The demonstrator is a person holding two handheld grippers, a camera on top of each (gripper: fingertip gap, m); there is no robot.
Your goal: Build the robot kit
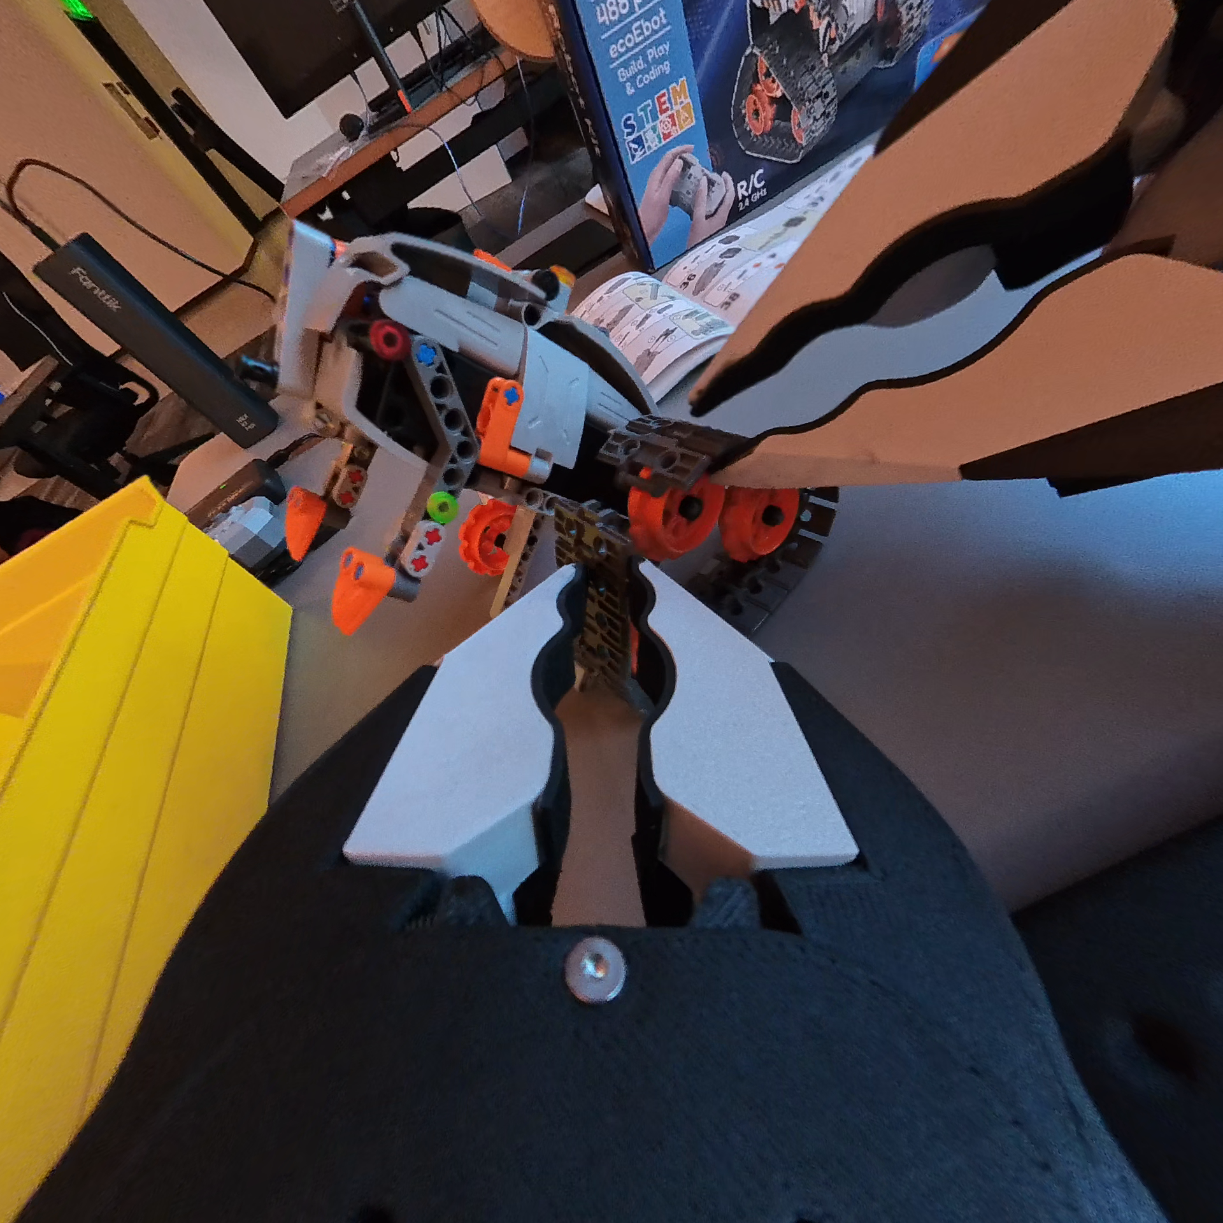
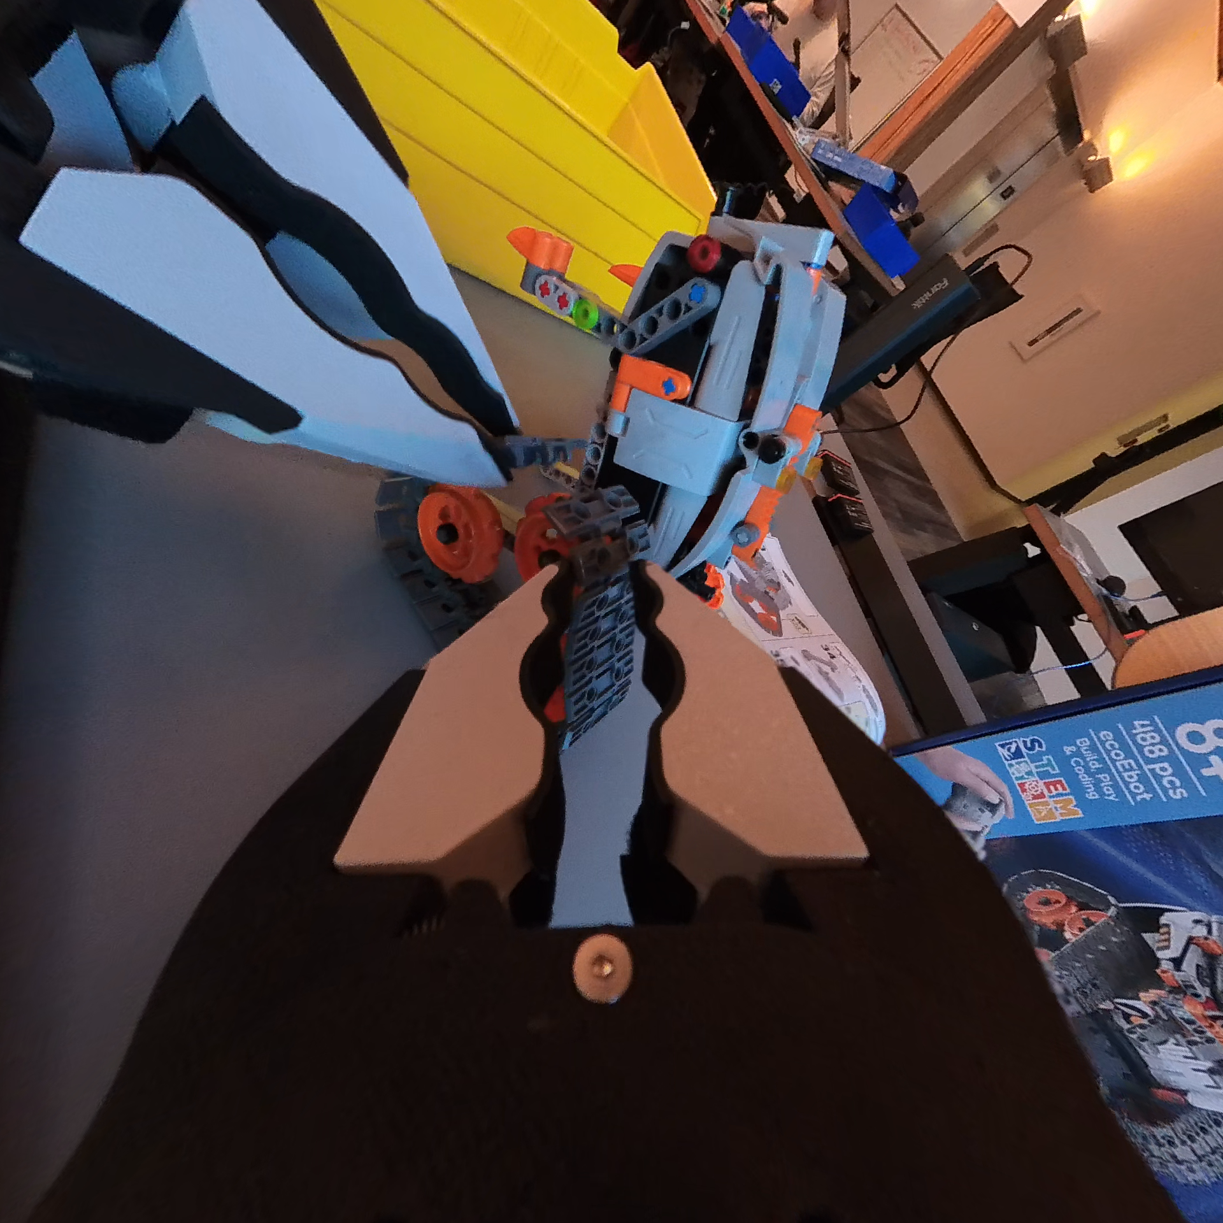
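Grey and orange brick-built toy vehicle [image 1: 463,384] held off the grey table [image 1: 993,662], tilted, gripped from two sides.

Left gripper [image 1: 605,582], white fingers: jaws clamped on a dark perforated strip [image 1: 599,595] hanging from the model's underside, at 12 o'clock of its own view. Same gripper enters the right wrist view from 10 o'clock [image 2: 499,450], its tips on a dark beam at the model's lower edge.

Right gripper [image 2: 599,582], tan fingers: jaws closed on a dark studded plate [image 2: 599,635] at the model's base. In the left wrist view it comes in from 2 o'clock [image 1: 705,437], tips pinching a dark plate end at the model's tail.

Orange wheels [image 1: 675,516] sit just under the model, between the two grippers; a black tread belt [image 1: 781,569] lies on the table behind them.

Yellow bin [image 1: 119,695] at 9 o'clock of the left wrist view, near the model's orange claw tips [image 1: 357,589].

Blue toy box [image 1: 695,99] upright at 1 o'clock; open instruction booklet [image 1: 662,317] lying in front of it, just behind the model.

Black slim device with cable [image 1: 152,337] at 10 o'clock, propped above the table edge.
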